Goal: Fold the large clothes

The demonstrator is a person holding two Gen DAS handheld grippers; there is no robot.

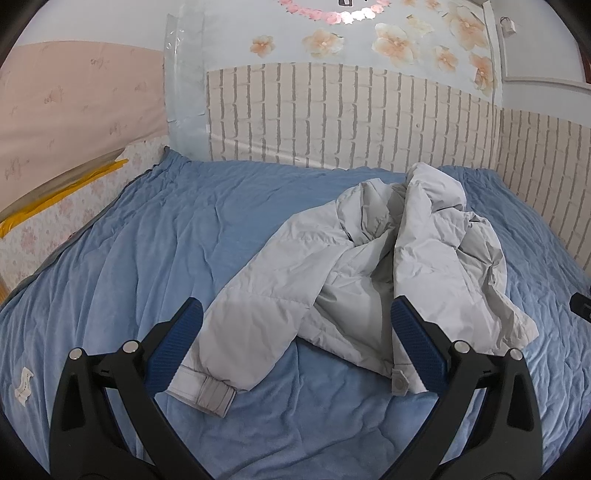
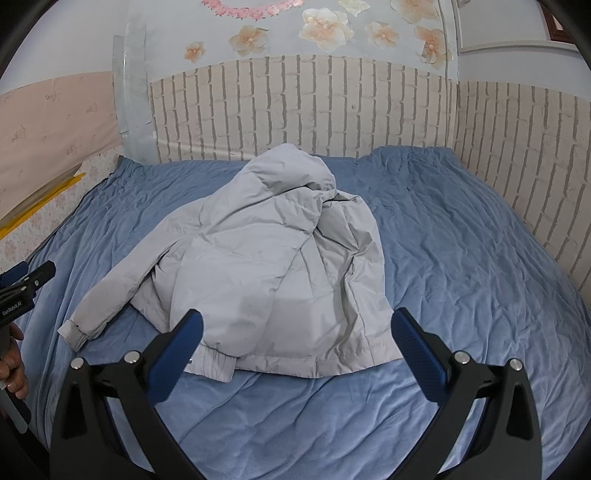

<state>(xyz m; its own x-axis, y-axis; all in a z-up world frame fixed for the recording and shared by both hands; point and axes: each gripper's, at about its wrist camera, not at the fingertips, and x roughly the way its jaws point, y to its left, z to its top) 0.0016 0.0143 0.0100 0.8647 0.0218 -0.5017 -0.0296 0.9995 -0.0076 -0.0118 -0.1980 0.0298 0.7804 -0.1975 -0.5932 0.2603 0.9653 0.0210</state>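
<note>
My left tongs (image 1: pixel 295 325) and right tongs (image 2: pixel 297 332), both spread wide and empty, hover near the hem of the grey hooded jacket (image 2: pixel 266 258), crumpled on the blue bedspread (image 2: pixel 461 258).

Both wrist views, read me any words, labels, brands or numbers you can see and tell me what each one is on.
"GenRobot.AI": on the side of the left gripper, seen at the left edge of the right wrist view.
White tag on the blue bedcover: nothing readable on it.
Grey jacket: no readable label or brand.
Small sign high on the wall: too small to read.
</note>
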